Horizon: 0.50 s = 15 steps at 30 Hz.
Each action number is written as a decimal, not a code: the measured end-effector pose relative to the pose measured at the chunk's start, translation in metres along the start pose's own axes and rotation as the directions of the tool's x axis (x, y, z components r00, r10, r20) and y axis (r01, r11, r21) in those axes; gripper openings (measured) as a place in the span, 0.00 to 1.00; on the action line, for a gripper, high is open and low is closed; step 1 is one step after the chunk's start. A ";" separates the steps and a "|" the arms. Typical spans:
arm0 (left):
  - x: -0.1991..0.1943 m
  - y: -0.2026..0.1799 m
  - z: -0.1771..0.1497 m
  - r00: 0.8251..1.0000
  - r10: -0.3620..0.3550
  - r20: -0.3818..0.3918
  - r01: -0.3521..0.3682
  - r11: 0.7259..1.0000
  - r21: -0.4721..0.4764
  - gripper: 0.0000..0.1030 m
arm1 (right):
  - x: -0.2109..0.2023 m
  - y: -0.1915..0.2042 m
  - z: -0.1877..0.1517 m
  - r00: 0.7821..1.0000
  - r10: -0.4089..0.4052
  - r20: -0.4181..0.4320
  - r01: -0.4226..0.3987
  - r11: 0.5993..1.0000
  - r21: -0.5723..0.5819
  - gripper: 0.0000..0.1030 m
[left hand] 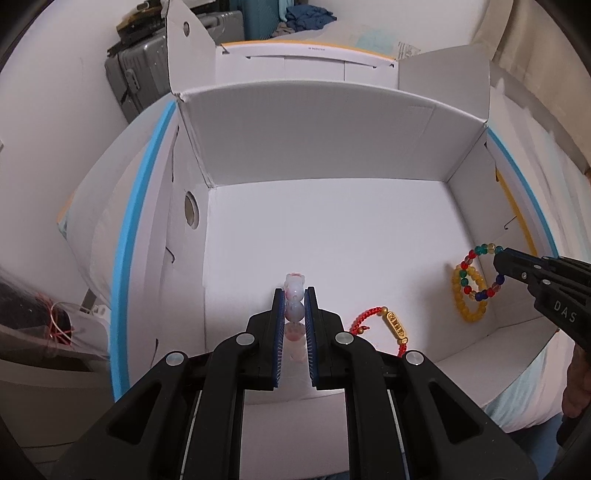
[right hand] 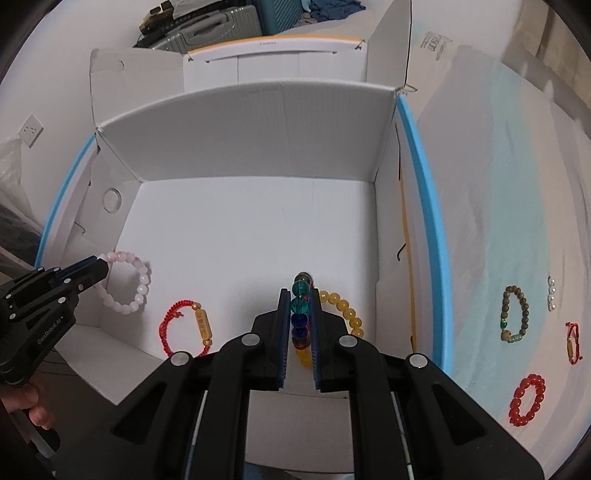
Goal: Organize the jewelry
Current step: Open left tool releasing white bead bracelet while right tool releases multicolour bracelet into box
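White cardboard box partly filled, yellow bead bracelet and red cord bracelet laid inside | left gripper pinching pink bead bracelet, right gripper pinching multicolored bead bracelet, both held over box floor | four pieces judged outstanding on surface right of box: brown bead bracelet, red bead bracelet, second red cord bracelet, small white beads.

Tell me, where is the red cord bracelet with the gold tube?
The red cord bracelet with the gold tube lies on the white cardboard box floor, between the pink bead bracelet and yellow bead bracelet.

grey hard-shell suitcase upright against the wall, far left | teal suitcase beside it, blue clothes heaped just to its right | white wall socket on the left wall | clear plastic bag at lower left
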<state>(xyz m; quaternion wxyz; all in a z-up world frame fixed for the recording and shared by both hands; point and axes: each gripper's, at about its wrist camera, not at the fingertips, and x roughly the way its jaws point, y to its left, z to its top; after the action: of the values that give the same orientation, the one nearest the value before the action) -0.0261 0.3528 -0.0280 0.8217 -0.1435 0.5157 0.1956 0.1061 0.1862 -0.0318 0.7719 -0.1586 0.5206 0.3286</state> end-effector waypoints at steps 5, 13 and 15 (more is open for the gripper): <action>0.005 -0.001 -0.003 1.000 0.010 -0.019 -0.010 1.000 0.002 0.10 | 0.008 0.002 -0.002 1.000 0.002 -0.028 -0.002 1.000 -0.004 0.09; 0.001 -0.001 -0.004 0.999 0.041 -0.006 -0.041 0.999 -0.007 0.28 | 0.004 0.010 -0.003 1.000 0.015 -0.015 -0.016 1.000 -0.015 0.32; -0.003 0.000 -0.003 0.999 0.046 0.002 -0.046 0.999 -0.014 0.29 | -0.003 0.010 -0.003 1.000 0.031 0.001 -0.031 0.999 -0.011 0.40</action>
<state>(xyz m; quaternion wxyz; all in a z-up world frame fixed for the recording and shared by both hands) -0.0301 0.3510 -0.0269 0.8166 -0.1370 0.5165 0.2182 0.0966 0.1909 -0.0295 0.7663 -0.1543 0.5207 0.3434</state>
